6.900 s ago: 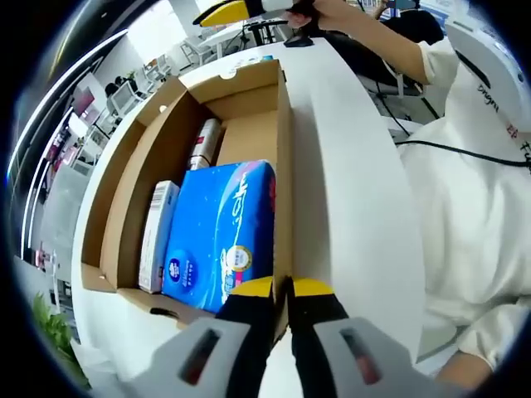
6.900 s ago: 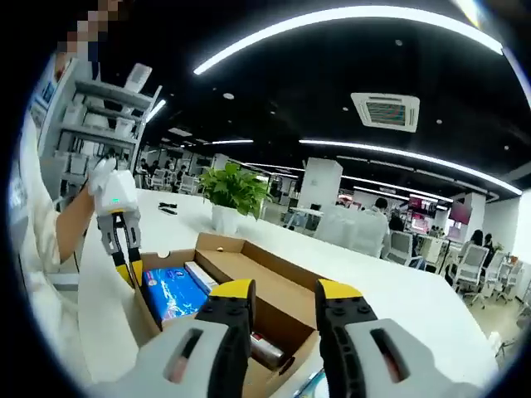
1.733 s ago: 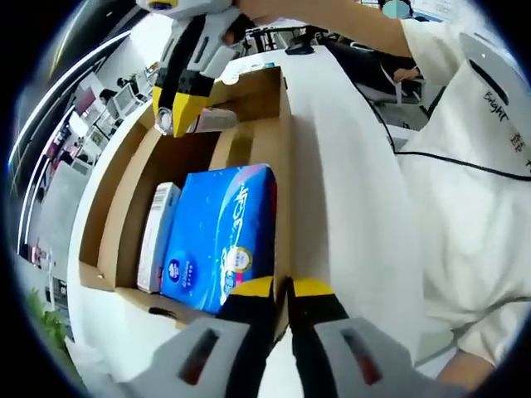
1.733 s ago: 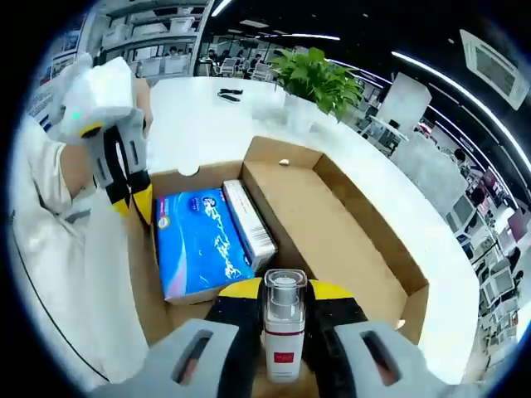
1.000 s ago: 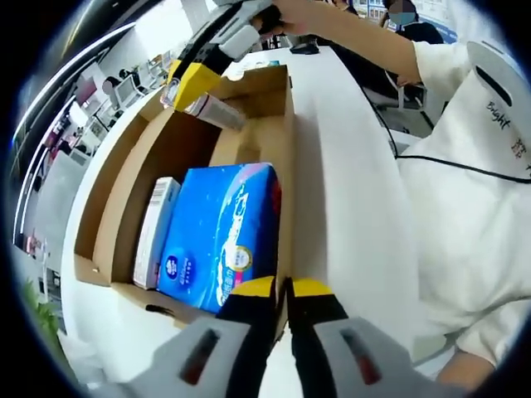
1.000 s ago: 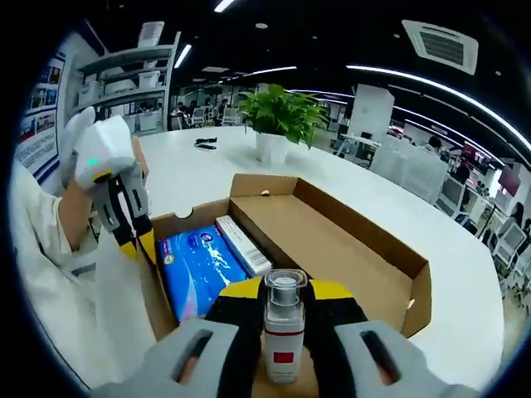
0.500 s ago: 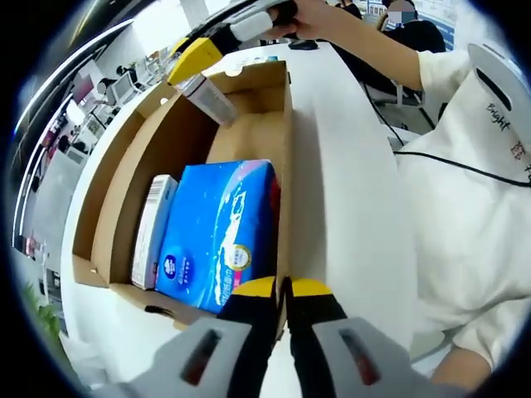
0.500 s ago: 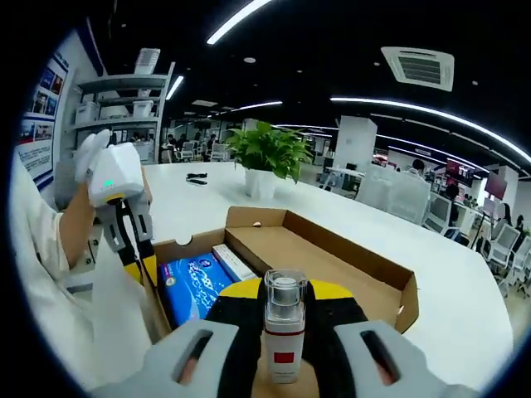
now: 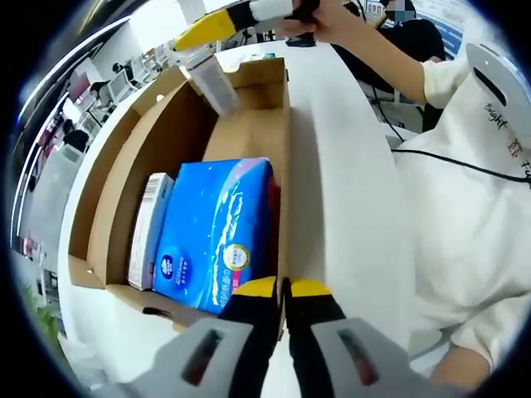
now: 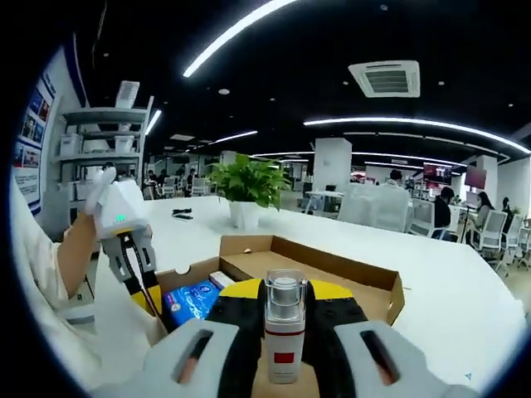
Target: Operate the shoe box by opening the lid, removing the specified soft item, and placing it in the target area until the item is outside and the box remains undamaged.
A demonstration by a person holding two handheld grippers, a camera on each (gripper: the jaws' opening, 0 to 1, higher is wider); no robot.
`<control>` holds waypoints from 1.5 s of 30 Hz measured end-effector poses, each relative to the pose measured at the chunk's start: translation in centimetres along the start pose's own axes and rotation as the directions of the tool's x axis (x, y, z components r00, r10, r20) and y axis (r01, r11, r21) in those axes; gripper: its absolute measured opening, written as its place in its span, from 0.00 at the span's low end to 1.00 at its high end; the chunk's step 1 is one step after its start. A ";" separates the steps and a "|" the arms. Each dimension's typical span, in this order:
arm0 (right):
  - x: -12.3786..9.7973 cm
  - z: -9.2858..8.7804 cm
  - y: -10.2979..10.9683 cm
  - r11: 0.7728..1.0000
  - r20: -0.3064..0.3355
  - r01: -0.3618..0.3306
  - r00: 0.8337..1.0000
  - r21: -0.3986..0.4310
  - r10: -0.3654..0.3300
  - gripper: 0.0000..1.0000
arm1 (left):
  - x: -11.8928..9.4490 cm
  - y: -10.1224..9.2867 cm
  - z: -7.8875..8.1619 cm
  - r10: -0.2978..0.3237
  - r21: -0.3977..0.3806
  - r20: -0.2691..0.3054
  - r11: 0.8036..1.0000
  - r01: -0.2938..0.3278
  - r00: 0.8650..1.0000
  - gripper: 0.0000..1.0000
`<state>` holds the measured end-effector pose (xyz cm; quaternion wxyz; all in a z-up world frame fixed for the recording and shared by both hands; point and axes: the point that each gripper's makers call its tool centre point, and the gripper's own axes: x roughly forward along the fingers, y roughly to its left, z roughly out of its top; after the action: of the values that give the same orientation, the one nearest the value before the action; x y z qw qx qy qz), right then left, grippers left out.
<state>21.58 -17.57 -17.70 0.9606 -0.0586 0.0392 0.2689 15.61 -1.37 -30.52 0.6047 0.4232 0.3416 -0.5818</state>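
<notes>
An open cardboard shoe box (image 9: 112, 186) lies on a white table. Inside it are a blue soft tissue pack (image 9: 217, 232) and a slim white carton (image 9: 146, 234). My left gripper (image 9: 282, 288) is shut on the box's near side wall beside the pack. My right gripper (image 10: 284, 292) is shut on a white spray bottle (image 10: 283, 336) with a red label, held upright above the box (image 10: 348, 278). In the left gripper view, the right gripper (image 9: 206, 30) holds that bottle (image 9: 213, 81) over the box's far end. The left gripper (image 10: 145, 300) pinches the wall at the left.
A potted green plant (image 10: 246, 189) stands on the white table (image 10: 448, 298) behind the box. A person's white sleeve and a black cable (image 9: 465, 157) lie to the right of the box. Chairs and desks fill the room beyond.
My right gripper has risen with the spray bottle, from inside the box's far end to above its rim. The left gripper has kept its hold on the wall.
</notes>
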 end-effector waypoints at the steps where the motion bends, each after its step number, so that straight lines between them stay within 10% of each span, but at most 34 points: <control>1: -0.1 0.0 -0.1 1.000 0.000 0.005 1.000 0.003 -0.005 0.18 | 0.0 0.0 0.0 0.000 0.000 0.000 1.000 0.000 1.000 0.03; 27: -3.5 1.5 -0.5 0.992 0.122 0.072 0.989 0.106 -0.085 0.18 | 1.2 -0.3 -0.3 -0.041 0.050 -0.031 0.998 0.043 0.999 0.02; 45: -5.4 1.1 -2.3 0.990 0.147 0.123 0.980 0.074 -0.133 0.18 | -1.5 0.3 0.0 0.038 -0.045 -0.042 0.998 -0.040 0.998 0.05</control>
<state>18.24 -22.10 -15.83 0.9775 -0.0095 -0.0292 0.2089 15.80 -0.74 -29.18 0.6184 0.4278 0.3589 -0.5529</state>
